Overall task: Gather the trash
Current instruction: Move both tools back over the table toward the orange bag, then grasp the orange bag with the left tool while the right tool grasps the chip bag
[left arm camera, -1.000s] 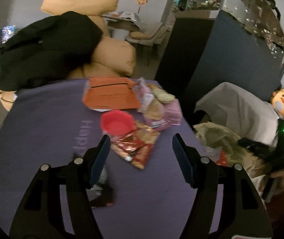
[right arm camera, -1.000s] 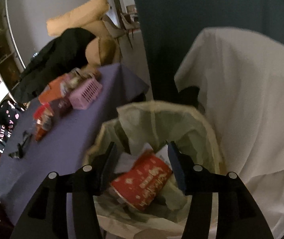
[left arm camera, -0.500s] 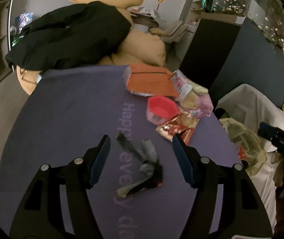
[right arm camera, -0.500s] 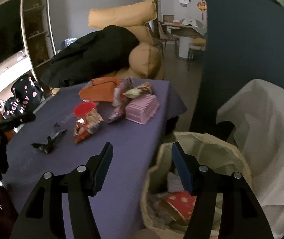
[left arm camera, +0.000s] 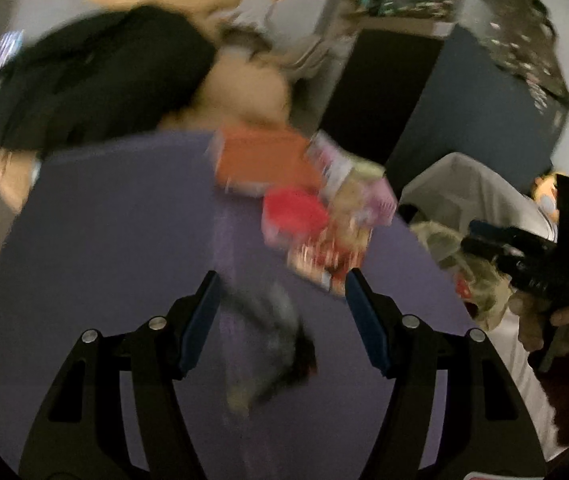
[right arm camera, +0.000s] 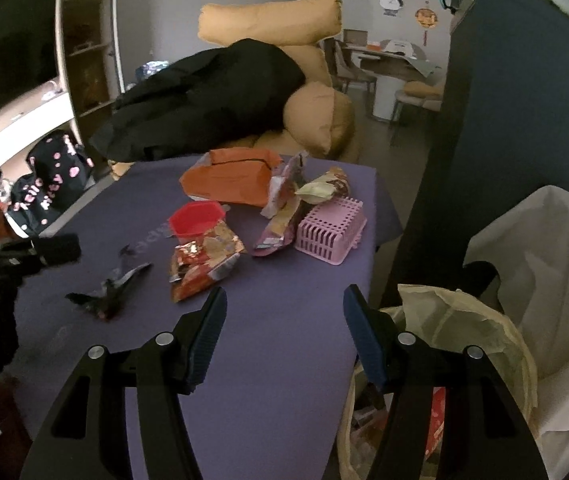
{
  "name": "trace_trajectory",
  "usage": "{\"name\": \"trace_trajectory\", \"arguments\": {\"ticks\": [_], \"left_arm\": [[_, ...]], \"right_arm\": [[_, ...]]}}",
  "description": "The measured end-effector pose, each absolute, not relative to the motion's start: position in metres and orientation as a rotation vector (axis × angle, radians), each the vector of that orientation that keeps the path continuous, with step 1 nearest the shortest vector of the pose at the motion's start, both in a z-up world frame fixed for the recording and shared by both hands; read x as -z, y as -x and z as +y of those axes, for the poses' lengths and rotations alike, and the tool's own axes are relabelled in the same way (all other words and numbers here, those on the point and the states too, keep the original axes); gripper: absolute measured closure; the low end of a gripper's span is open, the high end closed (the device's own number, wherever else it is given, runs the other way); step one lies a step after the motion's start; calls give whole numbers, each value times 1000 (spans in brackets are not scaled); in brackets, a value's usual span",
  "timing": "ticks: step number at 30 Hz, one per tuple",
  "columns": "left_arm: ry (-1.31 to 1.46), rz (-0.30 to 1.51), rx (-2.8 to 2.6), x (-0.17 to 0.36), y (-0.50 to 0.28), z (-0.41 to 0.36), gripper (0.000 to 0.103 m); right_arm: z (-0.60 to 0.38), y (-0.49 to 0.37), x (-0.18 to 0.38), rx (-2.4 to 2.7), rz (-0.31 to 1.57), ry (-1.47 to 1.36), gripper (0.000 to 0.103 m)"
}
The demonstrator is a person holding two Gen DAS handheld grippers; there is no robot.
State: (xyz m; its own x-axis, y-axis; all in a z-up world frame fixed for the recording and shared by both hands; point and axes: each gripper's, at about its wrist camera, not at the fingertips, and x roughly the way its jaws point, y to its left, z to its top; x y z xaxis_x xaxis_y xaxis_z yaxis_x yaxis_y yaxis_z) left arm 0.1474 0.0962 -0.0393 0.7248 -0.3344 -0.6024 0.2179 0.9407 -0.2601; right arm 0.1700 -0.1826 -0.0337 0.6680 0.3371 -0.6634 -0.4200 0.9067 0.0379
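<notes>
A dark crumpled wrapper point(left arm camera: 280, 332) lies on the purple table point(left arm camera: 104, 260), between the fingers of my open, empty left gripper point(left arm camera: 280, 300); the left wrist view is blurred. The same wrapper point(right arm camera: 108, 292) shows in the right wrist view, beside a red-gold snack bag point(right arm camera: 204, 260). My right gripper point(right arm camera: 284, 312) is open and empty above the table's near edge, by the lined trash bin point(right arm camera: 464, 344), which holds some trash.
On the table stand a red cup point(right arm camera: 194, 218), an orange packet point(right arm camera: 232, 176), more wrappers point(right arm camera: 296, 196) and a pink basket point(right arm camera: 330, 228). A black coat on tan cushions point(right arm camera: 212, 96) lies behind. A dark partition point(right arm camera: 516, 120) stands right.
My left gripper has dropped closer to the dark wrapper, which now sits between its fingers. My right gripper has swung from over the bin toward the table.
</notes>
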Motion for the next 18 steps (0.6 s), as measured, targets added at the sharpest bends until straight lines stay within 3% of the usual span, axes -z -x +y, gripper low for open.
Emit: {"name": "trace_trajectory", "arguments": {"ticks": [4, 12, 15, 17, 18], "left_arm": [[152, 641, 299, 29, -207, 94, 42], [299, 803, 138, 66, -335, 100, 43], [340, 868, 117, 83, -356, 96, 59], [343, 886, 103, 89, -362, 94, 84], [346, 888, 102, 91, -362, 96, 88]], "right_arm": [[-183, -186, 40, -392, 729, 89, 46], [-189, -218, 44, -330, 792, 91, 46], [-196, -229, 42, -333, 787, 85, 46], [-198, -238, 37, -341, 766, 84, 46], [-199, -242, 35, -348, 759, 81, 46]]}}
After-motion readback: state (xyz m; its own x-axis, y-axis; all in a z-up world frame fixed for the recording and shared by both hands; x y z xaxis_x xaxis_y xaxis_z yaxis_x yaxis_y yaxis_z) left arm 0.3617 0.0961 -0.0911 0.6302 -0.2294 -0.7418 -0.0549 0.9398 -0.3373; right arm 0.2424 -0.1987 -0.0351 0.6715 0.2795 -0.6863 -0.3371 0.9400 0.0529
